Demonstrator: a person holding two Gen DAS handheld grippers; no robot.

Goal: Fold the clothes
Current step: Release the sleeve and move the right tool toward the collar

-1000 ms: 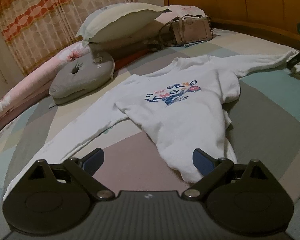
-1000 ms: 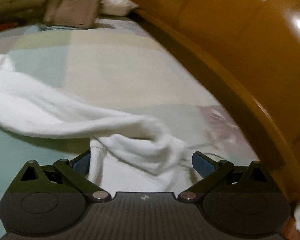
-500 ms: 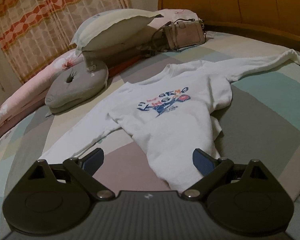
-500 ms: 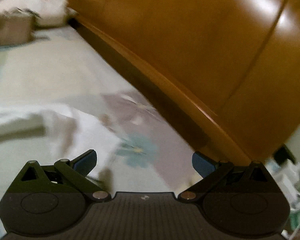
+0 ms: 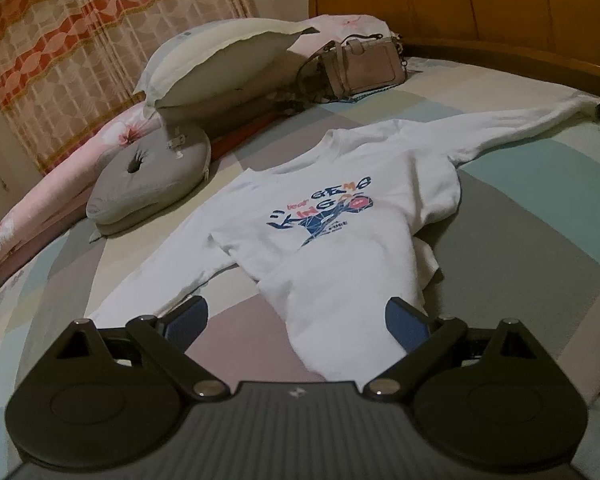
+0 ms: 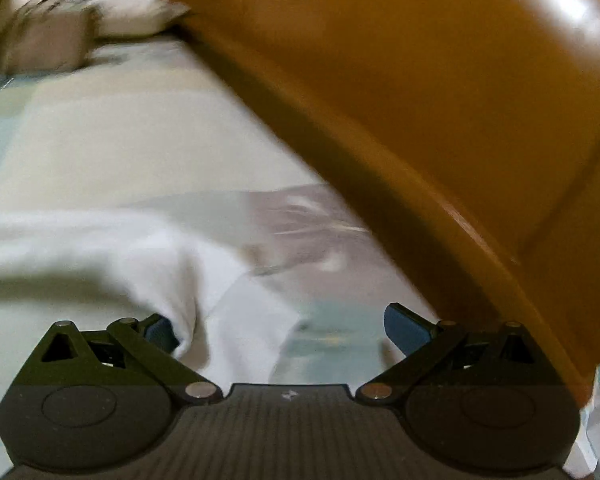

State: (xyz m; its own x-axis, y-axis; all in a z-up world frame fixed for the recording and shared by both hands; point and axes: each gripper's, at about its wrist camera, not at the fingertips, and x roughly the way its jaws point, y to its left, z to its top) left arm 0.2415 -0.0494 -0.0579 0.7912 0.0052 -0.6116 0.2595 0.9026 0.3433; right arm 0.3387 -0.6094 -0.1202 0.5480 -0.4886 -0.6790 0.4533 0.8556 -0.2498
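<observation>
On the bed [image 5: 540, 240], a grey cushion [image 5: 152, 184], a pillow [image 5: 220, 64] and a handbag [image 5: 364, 66] lie beyond a white sweatshirt [image 5: 340, 232] spread flat, sleeves out. The left tongs [image 5: 296, 320] hover wide open and empty over its hem. The right tongs [image 6: 278, 330], also wide open and gripping nothing, frame the blurred sleeve end [image 6: 228, 320] beside the wooden headboard [image 6: 420, 100].

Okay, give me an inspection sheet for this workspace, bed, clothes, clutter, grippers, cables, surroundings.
Surface: bed with a pastel patchwork sheet.
Job's things: white sweatshirt spread print-up, both sleeves out, unfolded; its cuff lies before the right gripper.
Clutter: handbag, white pillow, grey cushion, pink floral bolster.
Grippers: left gripper open over the hem; right gripper open, view blurred.
Cables: nothing seen.
Surroundings: wooden headboard, patterned curtain.
</observation>
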